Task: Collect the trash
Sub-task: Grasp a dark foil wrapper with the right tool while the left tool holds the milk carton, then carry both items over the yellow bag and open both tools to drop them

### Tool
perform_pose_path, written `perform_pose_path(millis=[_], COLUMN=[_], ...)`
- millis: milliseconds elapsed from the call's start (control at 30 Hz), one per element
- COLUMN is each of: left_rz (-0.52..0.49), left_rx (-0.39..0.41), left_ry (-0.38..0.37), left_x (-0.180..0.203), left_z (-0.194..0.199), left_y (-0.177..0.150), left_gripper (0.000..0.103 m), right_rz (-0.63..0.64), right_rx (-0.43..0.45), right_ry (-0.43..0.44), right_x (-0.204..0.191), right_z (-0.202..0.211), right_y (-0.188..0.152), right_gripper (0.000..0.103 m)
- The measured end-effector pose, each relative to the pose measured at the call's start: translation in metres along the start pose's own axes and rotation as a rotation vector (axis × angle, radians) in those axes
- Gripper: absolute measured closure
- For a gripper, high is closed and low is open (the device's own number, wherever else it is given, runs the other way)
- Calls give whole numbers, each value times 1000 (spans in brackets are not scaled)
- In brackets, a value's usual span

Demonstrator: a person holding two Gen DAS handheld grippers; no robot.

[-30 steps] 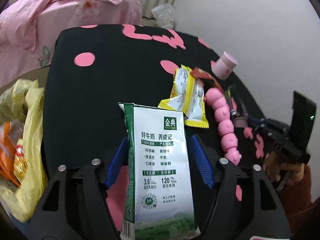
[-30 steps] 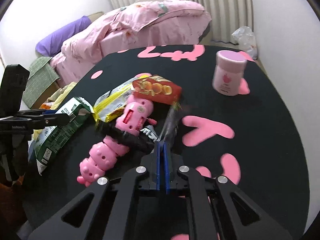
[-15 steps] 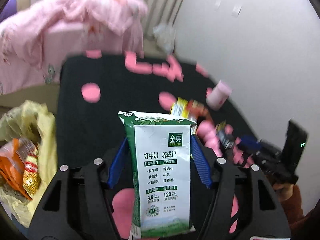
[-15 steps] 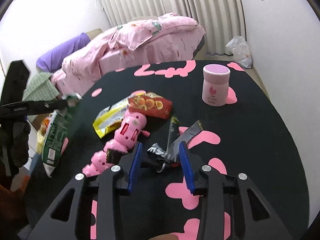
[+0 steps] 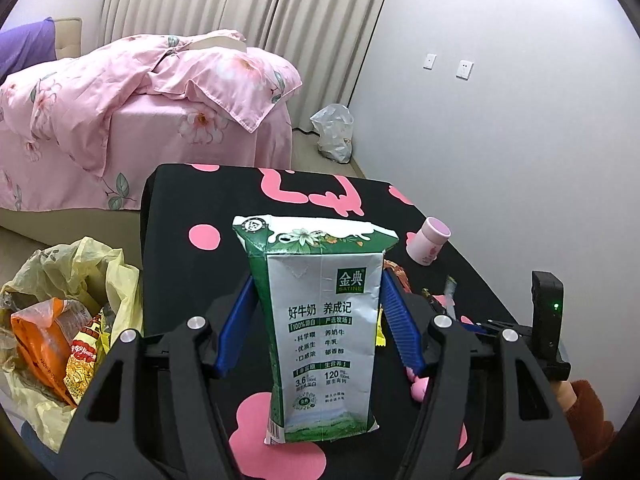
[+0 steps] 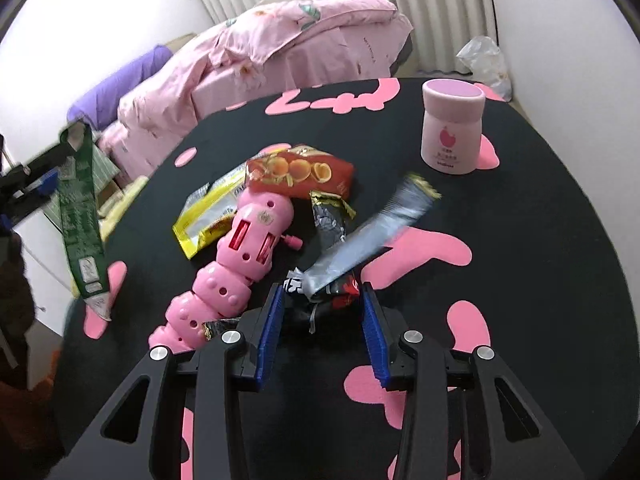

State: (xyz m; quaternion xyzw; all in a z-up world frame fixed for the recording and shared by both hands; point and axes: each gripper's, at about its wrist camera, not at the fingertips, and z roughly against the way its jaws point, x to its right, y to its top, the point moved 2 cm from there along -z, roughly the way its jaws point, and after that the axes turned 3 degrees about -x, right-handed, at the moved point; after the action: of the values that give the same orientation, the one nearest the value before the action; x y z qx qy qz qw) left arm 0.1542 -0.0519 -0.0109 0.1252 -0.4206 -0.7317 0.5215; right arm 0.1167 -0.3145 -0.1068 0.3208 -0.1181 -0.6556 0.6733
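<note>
A green and white milk carton [image 5: 324,320] stands upright between the blue pads of my left gripper [image 5: 316,278], which is shut on its sides and holds it above the black table [image 5: 180,208]. The same carton [image 6: 80,216] hangs at the far left of the right wrist view. My right gripper [image 6: 322,292] sits low over the table, jaws closing. A crumpled silver and black wrapper [image 6: 368,236] lies between them; the pads do not clearly press on it.
A yellow trash bag [image 5: 100,272] holding snack packets sits left of the table. On the table lie a pink caterpillar toy [image 6: 240,256], a red snack packet [image 6: 300,172], a yellow wrapper [image 6: 208,216] and a pink jar [image 6: 452,128]. A pink bed stands behind.
My left gripper has risen and tilted up with the carton. My right gripper went from shut to open around the wrapper, and the wrapper's silver end has swung to the right.
</note>
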Motion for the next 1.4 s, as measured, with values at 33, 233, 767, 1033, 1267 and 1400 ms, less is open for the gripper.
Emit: perform_pose_path(millis=[33, 233, 767, 1033, 1267, 1400], left_rz=[-3, -1, -25, 18, 110, 161], left_rx=[2, 15, 101, 184, 262, 297], left_ry=[1, 1, 57, 90, 160, 238], left_x=[1, -1, 4, -22, -73, -111], left_z=[2, 17, 74, 112, 145, 156], left_y=[-1, -5, -12, -11, -11, -12], left_gripper=[44, 44, 45, 45, 45, 45], right_rz=[30, 72, 210, 318, 404, 422], right_rx=[1, 90, 249, 281, 276, 260], right_ry=[-14, -72, -81, -52, -35, -5], right_x=[-9, -25, -87, -146, -189, -204], right_z=[2, 32, 105, 112, 103, 93], right_y=[0, 6, 19, 33, 40, 46], right_gripper=[80, 86, 86, 86, 86, 86])
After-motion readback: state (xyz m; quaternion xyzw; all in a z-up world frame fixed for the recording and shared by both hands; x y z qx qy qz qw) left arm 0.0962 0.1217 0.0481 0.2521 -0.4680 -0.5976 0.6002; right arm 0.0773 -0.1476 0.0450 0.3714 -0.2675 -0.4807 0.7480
